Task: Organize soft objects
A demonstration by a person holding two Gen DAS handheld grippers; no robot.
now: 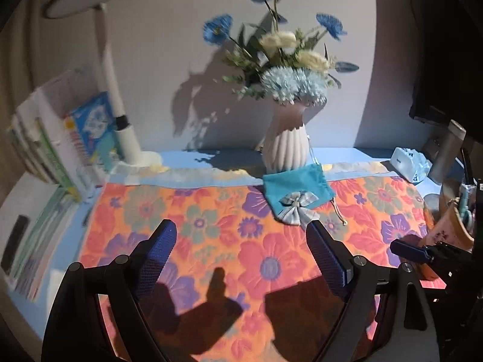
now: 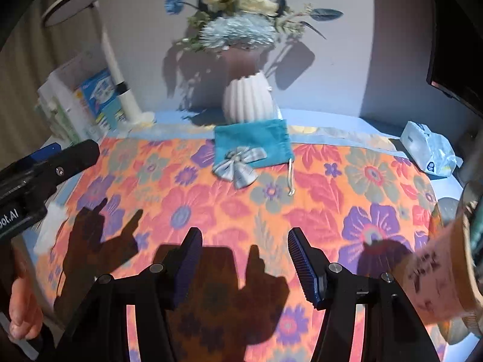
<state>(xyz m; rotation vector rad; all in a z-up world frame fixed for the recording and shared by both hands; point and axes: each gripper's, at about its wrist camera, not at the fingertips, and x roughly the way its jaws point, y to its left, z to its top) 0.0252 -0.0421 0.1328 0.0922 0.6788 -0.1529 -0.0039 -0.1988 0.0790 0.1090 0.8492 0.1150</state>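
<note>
Both hand-held grippers, left (image 1: 241,241) and right (image 2: 244,247), hover wide above the floral cloth (image 2: 317,211).

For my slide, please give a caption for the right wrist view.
Open right gripper above floral cloth, facing a teal pouch with bow before a white vase.

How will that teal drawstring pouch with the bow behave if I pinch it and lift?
The teal drawstring pouch lies flat and looks like thin cloth, so it will probably droop. Its bow and loose drawstring would likely dangle. It sits against the ribbed white vase, which might tip if dragged.
</note>
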